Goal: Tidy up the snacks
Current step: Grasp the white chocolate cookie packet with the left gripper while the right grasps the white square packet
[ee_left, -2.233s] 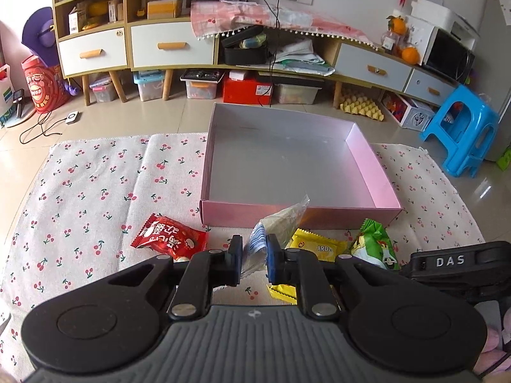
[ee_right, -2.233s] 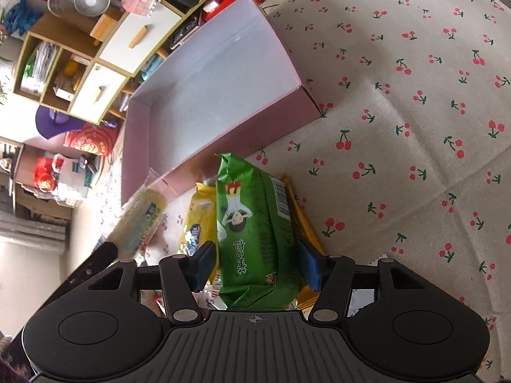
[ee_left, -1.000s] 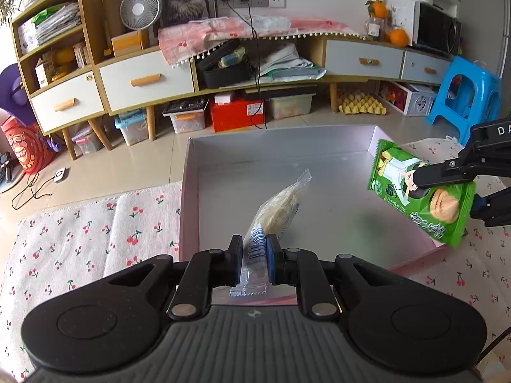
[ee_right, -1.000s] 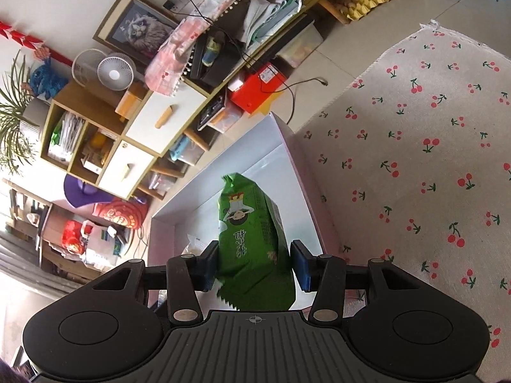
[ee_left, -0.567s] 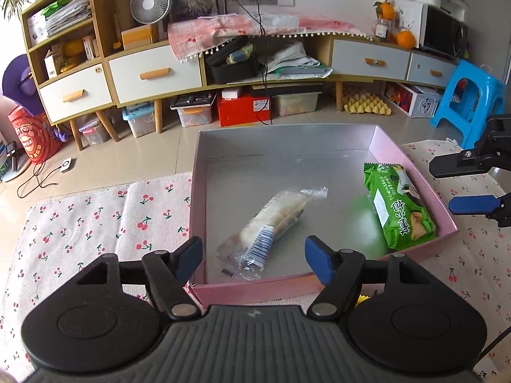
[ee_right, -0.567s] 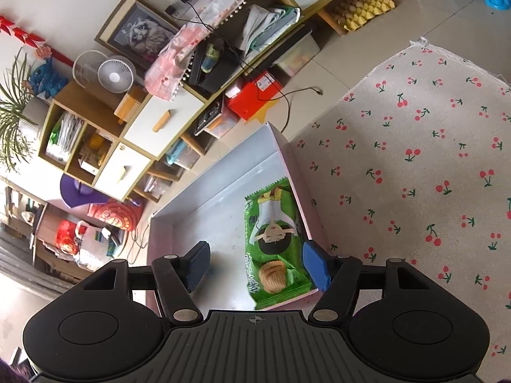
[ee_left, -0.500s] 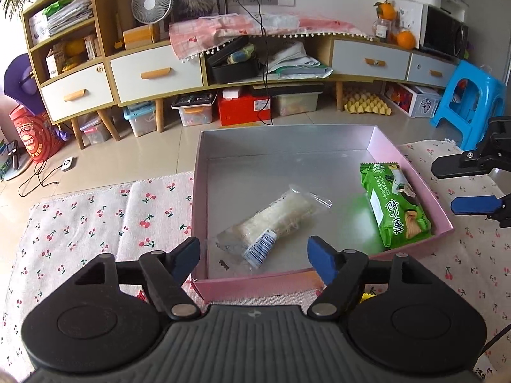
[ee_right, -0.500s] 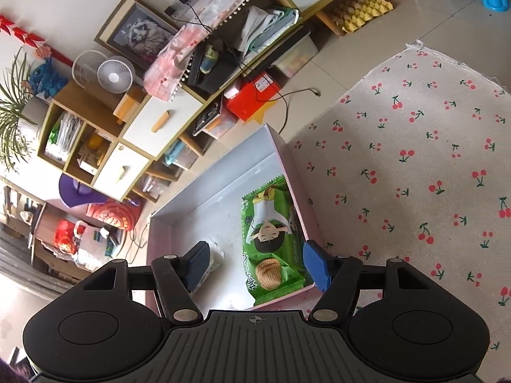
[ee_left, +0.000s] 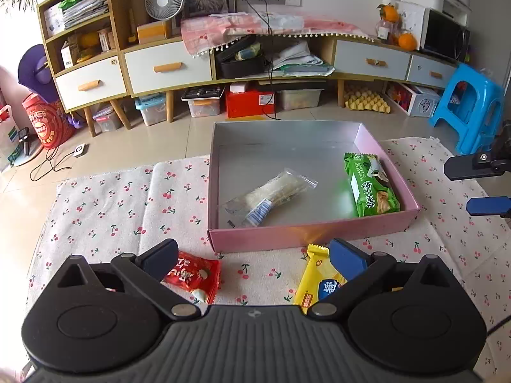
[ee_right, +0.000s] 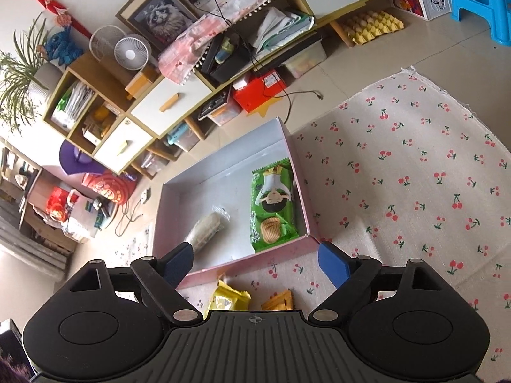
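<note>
A pink box [ee_left: 306, 234] [ee_right: 249, 263] sits on the cherry-print cloth. Inside it lie a clear-wrapped snack [ee_left: 271, 193] [ee_right: 207, 226] and a green snack pack [ee_left: 369, 185] [ee_right: 271, 206]. My left gripper [ee_left: 252, 257] is open and empty, hovering in front of the box's near wall. A red snack pack [ee_left: 194, 276] and a yellow snack pack [ee_left: 316, 282] [ee_right: 226, 300] lie on the cloth between its fingers. My right gripper [ee_right: 257, 261] is open and empty above the box's near right corner; it also shows in the left wrist view [ee_left: 479, 185]. An orange pack [ee_right: 279, 300] lies next to the yellow one.
The cherry-print cloth [ee_left: 105, 201] [ee_right: 415, 175] covers the floor around the box. A blue plastic stool [ee_left: 466, 105] stands at the far right. Low cabinets with drawers [ee_left: 166, 70] and storage bins line the back wall.
Both grippers opened and dropped their snacks into the box, the clear-wrapped one from the left and the green one from the right. Both then pulled back toward the near side.
</note>
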Motion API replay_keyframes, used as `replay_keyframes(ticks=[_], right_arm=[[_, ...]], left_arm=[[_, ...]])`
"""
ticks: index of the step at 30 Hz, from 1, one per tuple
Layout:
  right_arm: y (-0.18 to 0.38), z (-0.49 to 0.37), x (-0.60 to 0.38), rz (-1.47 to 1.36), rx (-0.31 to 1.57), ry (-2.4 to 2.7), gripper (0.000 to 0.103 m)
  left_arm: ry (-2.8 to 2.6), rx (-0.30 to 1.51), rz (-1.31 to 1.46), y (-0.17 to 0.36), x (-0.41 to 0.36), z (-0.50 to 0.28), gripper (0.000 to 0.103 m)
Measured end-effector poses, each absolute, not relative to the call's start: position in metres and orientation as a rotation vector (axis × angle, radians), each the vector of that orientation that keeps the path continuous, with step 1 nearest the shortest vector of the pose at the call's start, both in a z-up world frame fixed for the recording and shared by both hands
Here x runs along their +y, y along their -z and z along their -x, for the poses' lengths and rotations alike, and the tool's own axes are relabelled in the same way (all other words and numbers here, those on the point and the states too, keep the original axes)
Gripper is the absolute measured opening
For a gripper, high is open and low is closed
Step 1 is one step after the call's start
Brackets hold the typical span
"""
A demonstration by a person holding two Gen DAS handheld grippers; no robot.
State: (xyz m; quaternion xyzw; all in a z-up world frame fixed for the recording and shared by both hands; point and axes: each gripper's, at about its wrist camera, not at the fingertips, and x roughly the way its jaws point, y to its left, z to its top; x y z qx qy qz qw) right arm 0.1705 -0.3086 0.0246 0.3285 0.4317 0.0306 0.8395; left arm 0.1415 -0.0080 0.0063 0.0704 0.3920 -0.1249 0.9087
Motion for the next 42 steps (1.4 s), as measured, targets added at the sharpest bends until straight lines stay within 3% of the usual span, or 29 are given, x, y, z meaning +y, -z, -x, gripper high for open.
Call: replay_keyframes(ticks=[21,31,42], right_arm=[[0.003,-0.114,-0.276,-0.553,1.039,-0.157,0.092],[0.018,-0.087,-0.260,-0.348,1.048,-0.176,0.092],[0.039,-0.074,-0.258,-0.273,1.155,-0.135,0.092]], left_arm=[[0.151,0.905,-0.026,0.004,0.050,-0.091,0.102],[0.130,0.960,0.064,0.024,0.087,-0.076,0.102],[0.122,1.068,0.352,0.040,0.115,-0.078,0.088]])
